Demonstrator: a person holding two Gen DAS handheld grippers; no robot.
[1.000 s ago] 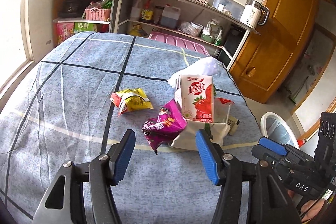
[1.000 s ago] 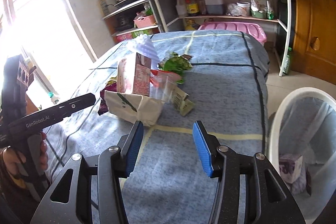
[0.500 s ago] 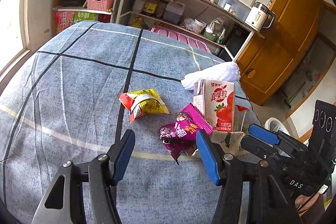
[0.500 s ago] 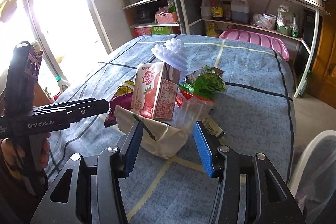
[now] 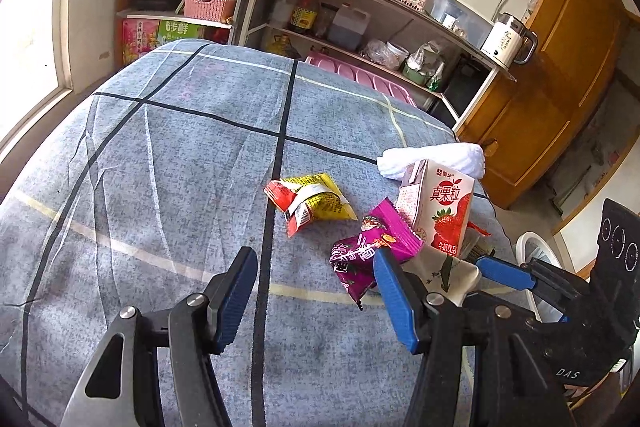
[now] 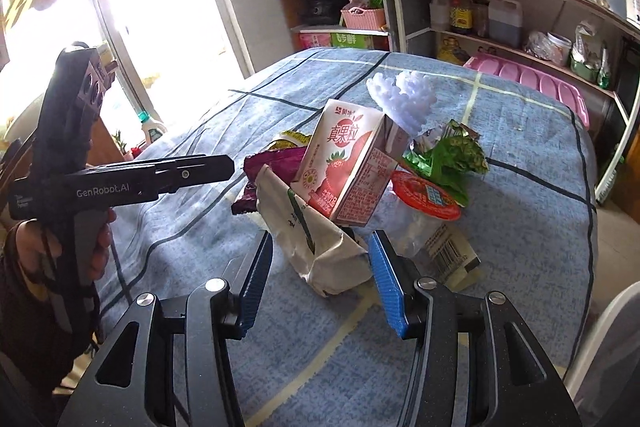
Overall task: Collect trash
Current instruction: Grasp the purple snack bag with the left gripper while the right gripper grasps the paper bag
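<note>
The trash sits in a heap near the right edge of the counter [image 5: 168,163]; the left half is bare cloth. The left claw [image 5: 316,291] is open and holds nothing, tilted down, just short of the purple wrapper [image 5: 372,251]. The right claw [image 6: 320,279] is open around the white paper bag [image 6: 316,239], not squeezing it. The strawberry milk carton [image 6: 348,167] leans on the bag. A white bin [image 5: 528,251] stands past the edge.

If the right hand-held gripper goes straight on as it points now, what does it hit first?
Most likely the cream paper bag, lying between the open fingers of the right hand-held gripper. The strawberry milk carton stands just behind it. Depth is hard to judge.
</note>
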